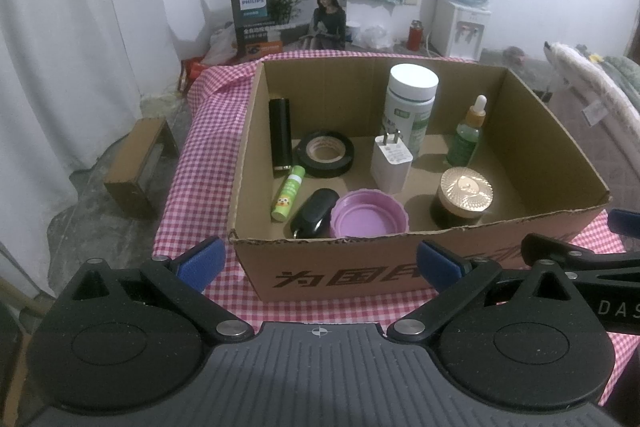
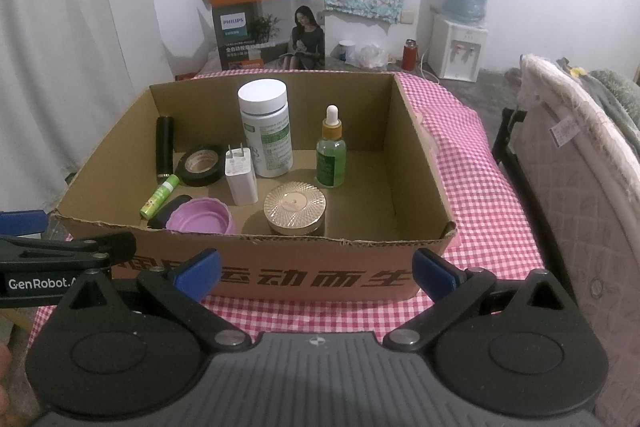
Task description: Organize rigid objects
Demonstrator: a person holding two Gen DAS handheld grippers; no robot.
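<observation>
**Box holds 8 items; both grippers spread and empty at its near wall**

The cardboard box sits on a table covered by a red-and-white checked cloth. Contents, left to right in the left wrist view:

- A black tube stands upright against the left wall.
- A green glue stick lies tilted just in front of the tube.
- A roll of black tape lies flat just beside the tube.
- A black object, possibly a car key, sits in the near left corner; it is partly hidden and hard to identify.
- A purple lid lies upturned, touching the black object.
- A white charger stands with its 2 prongs up.
- A white pill bottle stands upright behind the charger.
- A gold-lidded jar stands near the front wall.
- A green dropper bottle stands upright behind the jar.

The right third of the box floor is bare in the right wrist view.

The left gripper is in front of the near wall, fingers spread wide, gripping nothing. The right gripper is placed likewise, spread wide and empty. The grippers sit side by side, each visible at the edge of the other's view.
</observation>
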